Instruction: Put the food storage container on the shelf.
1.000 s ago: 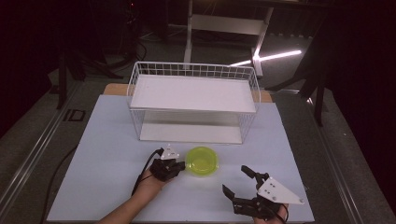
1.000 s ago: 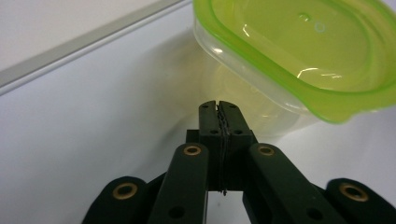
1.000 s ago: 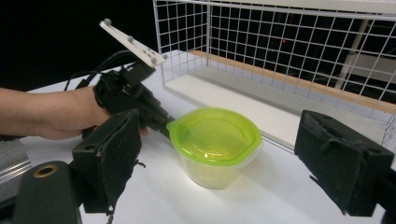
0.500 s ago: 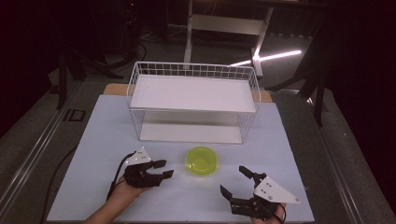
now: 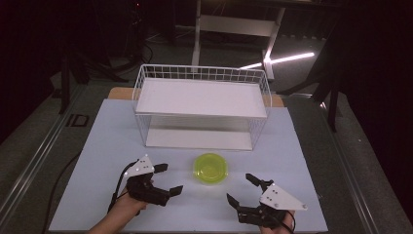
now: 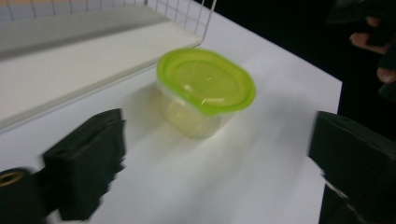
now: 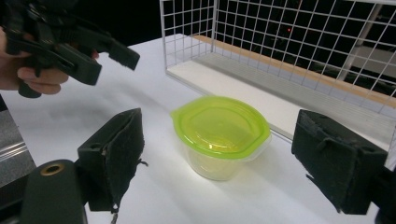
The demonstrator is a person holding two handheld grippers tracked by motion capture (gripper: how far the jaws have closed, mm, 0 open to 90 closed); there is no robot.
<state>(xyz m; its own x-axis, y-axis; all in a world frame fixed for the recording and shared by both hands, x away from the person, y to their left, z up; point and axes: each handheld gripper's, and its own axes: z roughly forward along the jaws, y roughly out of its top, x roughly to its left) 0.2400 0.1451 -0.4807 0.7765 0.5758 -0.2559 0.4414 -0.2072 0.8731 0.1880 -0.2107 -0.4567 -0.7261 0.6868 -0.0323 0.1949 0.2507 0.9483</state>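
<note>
A small clear container with a lime-green lid (image 5: 210, 168) stands on the white table cover in front of the wire rack. My left gripper (image 5: 170, 178) hovers to its left, apart from it. Its jaws have just been opening and now stand wide with nothing between them. In the left gripper view the container (image 6: 205, 88) sits ahead, beyond the two black pads. My right gripper (image 5: 239, 187) rests low at the container's near right, open and empty. In the right gripper view the container (image 7: 220, 133) sits ahead of the pads, not touched.
A white wire rack (image 5: 202, 97) with an upper white shelf and a lower board stands behind the container. The white table cover (image 5: 112, 141) has bare room to the left and right. Dark floor surrounds the table.
The left gripper has pulled away from the container's left side, moving left and up, and its jaws have spread. The container and the right gripper have stayed put.
</note>
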